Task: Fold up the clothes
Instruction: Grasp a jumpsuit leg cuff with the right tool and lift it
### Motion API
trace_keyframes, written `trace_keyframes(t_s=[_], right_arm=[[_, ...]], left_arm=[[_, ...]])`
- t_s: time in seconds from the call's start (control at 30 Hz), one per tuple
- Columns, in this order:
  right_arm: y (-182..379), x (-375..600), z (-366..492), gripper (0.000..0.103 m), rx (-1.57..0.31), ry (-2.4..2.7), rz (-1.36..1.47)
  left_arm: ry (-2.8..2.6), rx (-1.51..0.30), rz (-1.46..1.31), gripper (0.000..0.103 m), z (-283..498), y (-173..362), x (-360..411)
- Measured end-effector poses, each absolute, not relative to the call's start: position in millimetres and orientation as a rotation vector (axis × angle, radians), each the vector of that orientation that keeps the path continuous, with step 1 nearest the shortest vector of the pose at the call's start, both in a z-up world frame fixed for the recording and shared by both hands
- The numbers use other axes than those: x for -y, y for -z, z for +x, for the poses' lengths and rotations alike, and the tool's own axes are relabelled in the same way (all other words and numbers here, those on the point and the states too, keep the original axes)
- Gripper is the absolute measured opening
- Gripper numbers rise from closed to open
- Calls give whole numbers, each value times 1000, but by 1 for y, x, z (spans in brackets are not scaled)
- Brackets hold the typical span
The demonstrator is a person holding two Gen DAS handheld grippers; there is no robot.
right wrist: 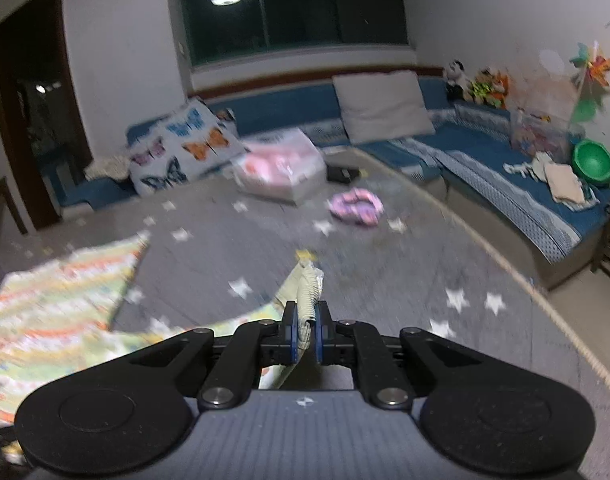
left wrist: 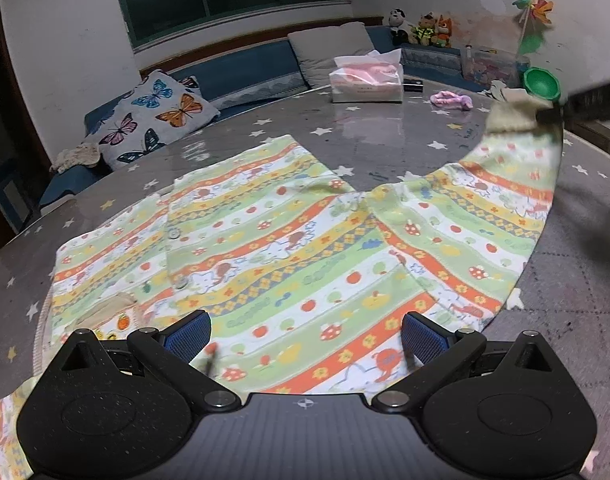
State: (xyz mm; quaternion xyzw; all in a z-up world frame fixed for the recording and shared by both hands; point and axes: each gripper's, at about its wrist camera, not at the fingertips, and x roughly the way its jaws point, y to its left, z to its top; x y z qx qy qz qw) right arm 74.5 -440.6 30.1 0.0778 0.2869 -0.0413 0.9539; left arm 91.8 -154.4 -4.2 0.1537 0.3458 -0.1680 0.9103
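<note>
Right now right gripper [right wrist: 307,326] clamped on striped shirt's [left wrist: 289,248] cuff [right wrist: 307,292]; left gripper [left wrist: 307,336] jaws wide apart above the shirt body.

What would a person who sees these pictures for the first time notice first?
The eye falls first on the colourful striped garment, spread over the grey star-patterned table. Next comes the right gripper, shut on the garment's pale cuff and holding that sleeve up off the table, while the left gripper stands open just above the cloth. Behind, the butterfly cushion on the blue sofa catches attention.
</note>
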Motion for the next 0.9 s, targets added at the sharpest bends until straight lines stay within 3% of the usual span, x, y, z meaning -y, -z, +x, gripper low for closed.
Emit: trace_keyframes(t_s=[0.47,0.9], right_arm=[[-120,373,60,7,-431,-141,106],[-146,238,75,7,-436,-405,-11]], left_arm=[[387,-711,293,103,92,9,157],[220,-620,162,103,55,-22,46]])
